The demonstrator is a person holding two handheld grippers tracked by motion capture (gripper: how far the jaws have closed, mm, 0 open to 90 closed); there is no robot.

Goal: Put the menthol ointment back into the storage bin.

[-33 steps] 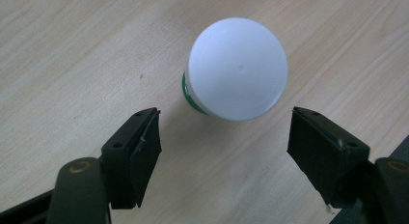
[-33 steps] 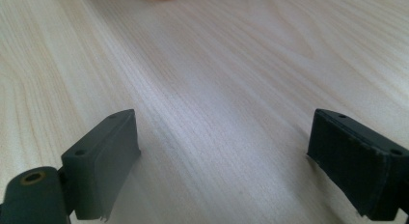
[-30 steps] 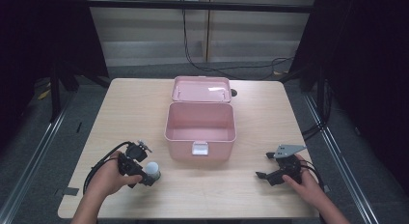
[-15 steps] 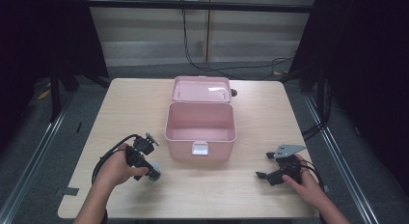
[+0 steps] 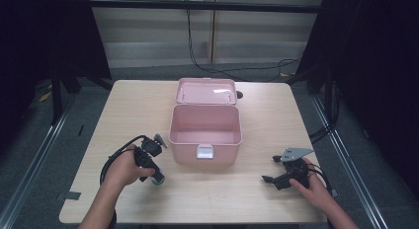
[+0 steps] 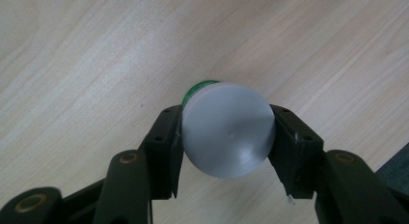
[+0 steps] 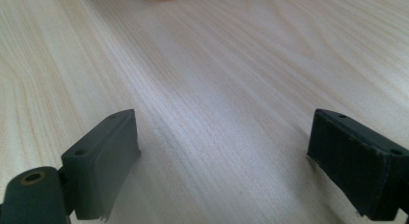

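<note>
Two tongs work a pale wooden counter (image 5: 276,115) beside an open pink box (image 5: 205,133). Right tongs (image 7: 222,161) rest spread, holding nothing. Left tongs (image 6: 224,139), having just closed, pinch a small round container (image 6: 225,130), white lid over a green body, near the counter's front left. Its smooth curved sides could slip or twist out during lifting.

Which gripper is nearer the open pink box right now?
Left. The left gripper, shut on a small white-capped bottle, sits just off the pink box's front-left corner. The right gripper rests open, farther out toward the table's right edge.
</note>
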